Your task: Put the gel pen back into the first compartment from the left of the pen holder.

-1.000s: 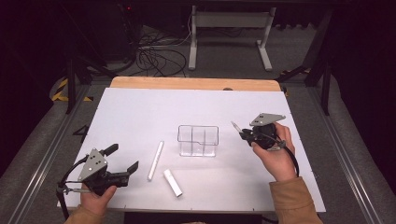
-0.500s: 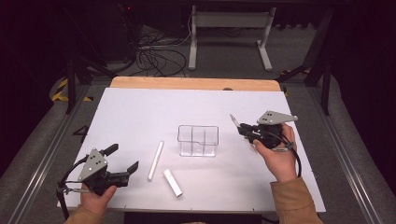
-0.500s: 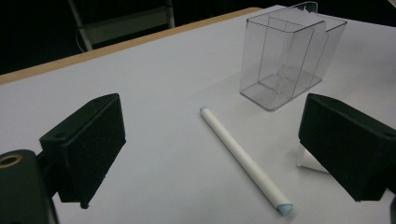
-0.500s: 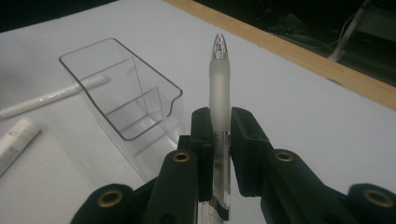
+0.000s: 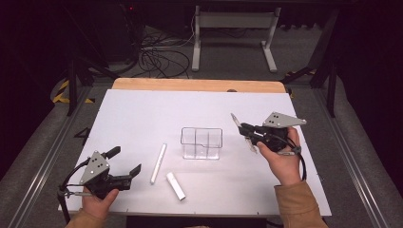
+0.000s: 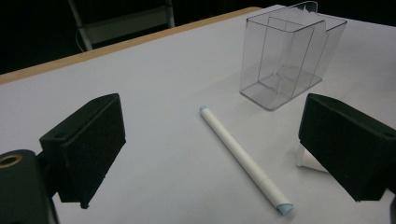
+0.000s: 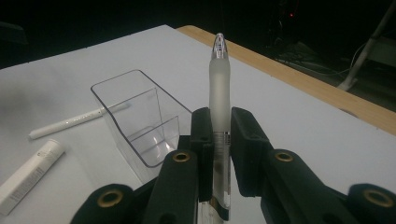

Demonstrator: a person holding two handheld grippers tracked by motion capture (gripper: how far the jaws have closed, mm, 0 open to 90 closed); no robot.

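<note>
My right gripper (image 5: 248, 134) hovers just right of a clear divided container (image 5: 202, 142), shut on a frosted pen (image 7: 219, 88). The pen stands up between the pads (image 7: 201, 135), its tip (image 5: 234, 116) pointing away from the person and slightly toward the container (image 7: 140, 126). Low at the table's left front, my left gripper (image 5: 126, 160) is open and holds nothing. Ahead of its jaws lie a white pen (image 6: 245, 158) and, beyond it, the container (image 6: 289, 56). The white pen (image 5: 158, 163) lies left of the container, with a short white tube (image 5: 176, 185) near it.
A white tabletop (image 5: 142, 114) has a wooden far edge (image 5: 199, 85). Beyond it are a dark floor, cables (image 5: 157, 57) and a metal stand (image 5: 233, 28). The tube (image 6: 308, 161) peeks out beside the left gripper's right jaw.
The right gripper has turned a little, and the held pen's tip has shifted slightly up and away. The left gripper and the things on the table have stayed put.
</note>
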